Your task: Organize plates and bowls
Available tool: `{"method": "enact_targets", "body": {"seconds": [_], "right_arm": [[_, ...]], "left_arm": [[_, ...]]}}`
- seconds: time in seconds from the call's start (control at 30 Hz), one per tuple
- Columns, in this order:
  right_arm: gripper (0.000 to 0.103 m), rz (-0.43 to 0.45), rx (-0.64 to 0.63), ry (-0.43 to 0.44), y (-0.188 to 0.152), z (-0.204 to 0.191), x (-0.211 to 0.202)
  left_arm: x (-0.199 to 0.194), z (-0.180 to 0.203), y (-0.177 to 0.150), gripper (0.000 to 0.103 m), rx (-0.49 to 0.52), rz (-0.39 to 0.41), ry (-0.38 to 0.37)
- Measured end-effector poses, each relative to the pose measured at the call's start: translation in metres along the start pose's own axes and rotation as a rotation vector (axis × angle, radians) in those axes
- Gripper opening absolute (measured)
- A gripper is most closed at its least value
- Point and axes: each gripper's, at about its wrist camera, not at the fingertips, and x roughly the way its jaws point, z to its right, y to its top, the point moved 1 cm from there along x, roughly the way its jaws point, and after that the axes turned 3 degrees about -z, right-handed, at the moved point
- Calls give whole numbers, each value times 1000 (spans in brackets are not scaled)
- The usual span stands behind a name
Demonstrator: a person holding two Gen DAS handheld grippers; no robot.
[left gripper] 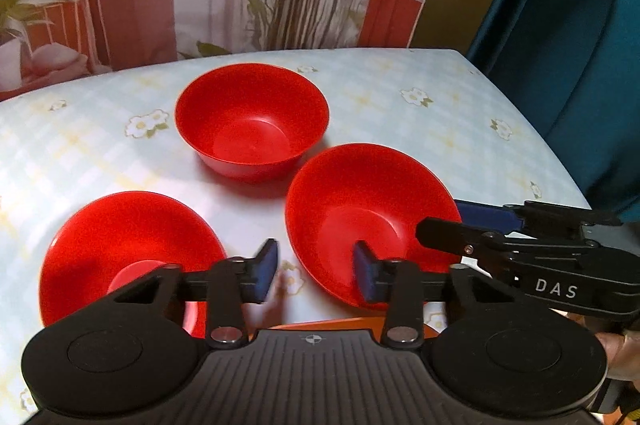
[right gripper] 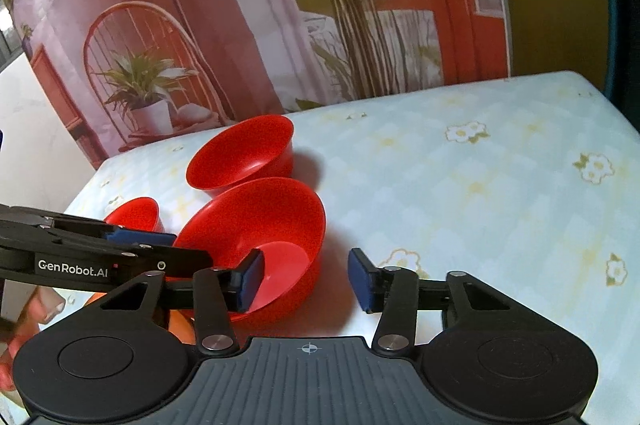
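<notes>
Three red bowls stand upright on the flowered tablecloth. In the left wrist view one bowl is at the back, one at the right and one at the near left. My left gripper is open and empty, over the gap between the two near bowls. My right gripper is open, with its left finger inside the nearest bowl and its right finger outside the rim. The right gripper also shows in the left wrist view at that bowl's right rim. The back bowl and the small far bowl stand beyond.
The table has a pale blue checked cloth with flowers and stretches to the right. A printed backdrop with plants hangs behind it. A teal curtain hangs at the right. Something orange lies under the left gripper.
</notes>
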Motion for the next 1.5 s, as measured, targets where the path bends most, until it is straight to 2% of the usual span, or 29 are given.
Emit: {"method": "enact_targets", "body": {"seconds": [0.07,0.1,0.13,0.17,0.73,0.97,1.2,1.5], "right_arm": [[32,0,9,5,0,0,0],[28,1,11,7,-1,0,1],[20,2,12,9,-1,0,0],[19,5,14,4,-1,-1,-1],[19,70,-5,2,13,-27,-30],[19,87,-23,22,18,-59,-34],[19,78,-67,44,24,-98,-26],[19,32,-107,48,19,-135,0]], "left_arm": [[2,0,0,20,1,2,6],[1,0,-1,20,-1,4,8],[0,0,-1,20,-3,6,3],[-2,0,-2,20,-5,9,-2],[-57,-2,-5,20,18,112,-30],[-85,-25,-13,20,-10,157,-30],[-108,-52,-24,20,-58,212,1],[-113,-79,-36,20,-96,228,39]]}}
